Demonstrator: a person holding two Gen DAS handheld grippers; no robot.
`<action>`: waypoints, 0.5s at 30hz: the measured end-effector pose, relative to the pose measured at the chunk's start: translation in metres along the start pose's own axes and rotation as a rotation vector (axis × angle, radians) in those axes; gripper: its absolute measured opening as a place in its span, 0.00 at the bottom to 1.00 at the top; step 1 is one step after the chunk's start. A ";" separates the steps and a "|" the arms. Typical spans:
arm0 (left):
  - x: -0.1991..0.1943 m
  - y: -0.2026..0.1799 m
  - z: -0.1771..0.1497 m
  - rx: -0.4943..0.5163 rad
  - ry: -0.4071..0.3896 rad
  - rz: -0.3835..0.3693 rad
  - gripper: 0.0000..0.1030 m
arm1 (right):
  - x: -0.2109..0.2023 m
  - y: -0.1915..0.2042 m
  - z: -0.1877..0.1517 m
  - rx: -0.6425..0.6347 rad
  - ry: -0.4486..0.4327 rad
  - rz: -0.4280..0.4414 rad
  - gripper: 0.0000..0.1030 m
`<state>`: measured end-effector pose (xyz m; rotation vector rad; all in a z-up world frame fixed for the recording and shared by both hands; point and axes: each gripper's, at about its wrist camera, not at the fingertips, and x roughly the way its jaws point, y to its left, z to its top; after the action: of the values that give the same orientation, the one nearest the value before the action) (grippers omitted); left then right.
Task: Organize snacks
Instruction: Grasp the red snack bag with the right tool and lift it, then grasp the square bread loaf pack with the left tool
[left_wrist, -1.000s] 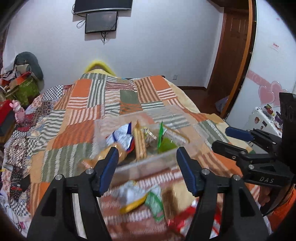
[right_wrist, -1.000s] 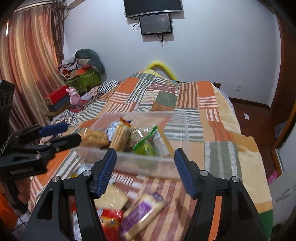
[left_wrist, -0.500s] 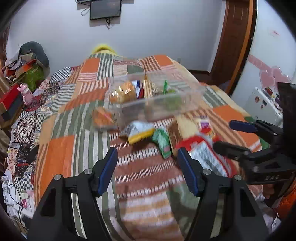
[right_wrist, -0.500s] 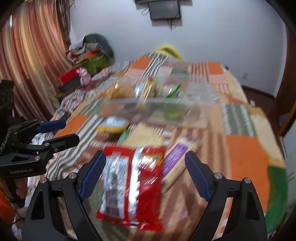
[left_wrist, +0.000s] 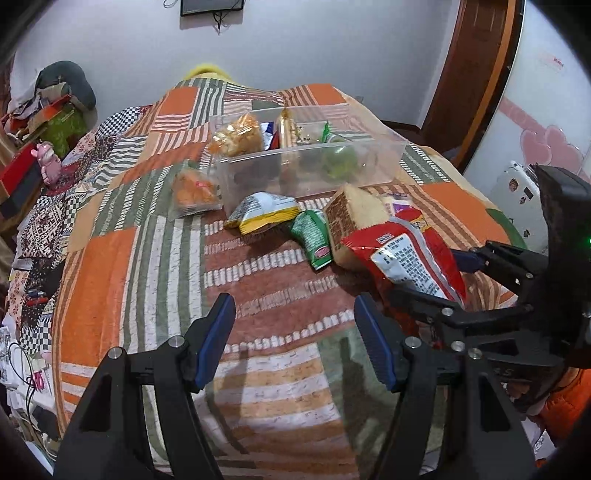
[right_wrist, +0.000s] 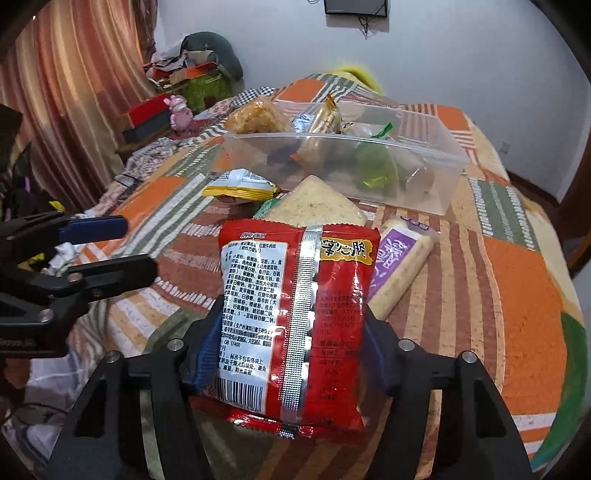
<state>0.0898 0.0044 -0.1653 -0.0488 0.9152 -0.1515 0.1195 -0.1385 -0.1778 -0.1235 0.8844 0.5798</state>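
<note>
My right gripper (right_wrist: 295, 321) is closing on a red snack packet (right_wrist: 295, 295), and its blue pads touch both side edges. In the left wrist view the same packet (left_wrist: 406, 254) sits between the right gripper's fingers (left_wrist: 428, 277). My left gripper (left_wrist: 295, 310) hangs open and empty over the quilt, nearer than the snacks. A clear plastic bin (left_wrist: 306, 173) farther back holds several snacks. Loose on the quilt in front of it lie an orange bag (left_wrist: 192, 188), a yellow-white packet (left_wrist: 264, 214), a green packet (left_wrist: 314, 236), a tan cake packet (left_wrist: 351, 218) and a purple biscuit packet (right_wrist: 399, 266).
Everything lies on a bed with an orange, green and striped patchwork quilt (left_wrist: 110, 277). Piled clutter and a pink toy (left_wrist: 46, 162) stand at the bed's left. A striped curtain (right_wrist: 74, 74) hangs at the left, and a wooden door (left_wrist: 476, 74) is at the right.
Both grippers dropped and tilted down from the bin toward the loose snacks. The right gripper's jaws widened around the red packet, then closed onto its sides. The left stayed open.
</note>
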 end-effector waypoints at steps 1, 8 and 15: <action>0.001 -0.001 0.003 0.001 0.000 -0.001 0.65 | -0.004 -0.004 -0.001 0.014 -0.015 -0.001 0.59; 0.020 -0.024 0.028 0.019 0.006 -0.016 0.65 | -0.039 -0.044 0.001 0.086 -0.102 -0.061 0.59; 0.057 -0.052 0.048 0.066 0.048 -0.018 0.65 | -0.056 -0.080 -0.002 0.166 -0.138 -0.098 0.59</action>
<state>0.1566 -0.0563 -0.1752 0.0073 0.9569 -0.2004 0.1328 -0.2304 -0.1468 0.0233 0.7844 0.4168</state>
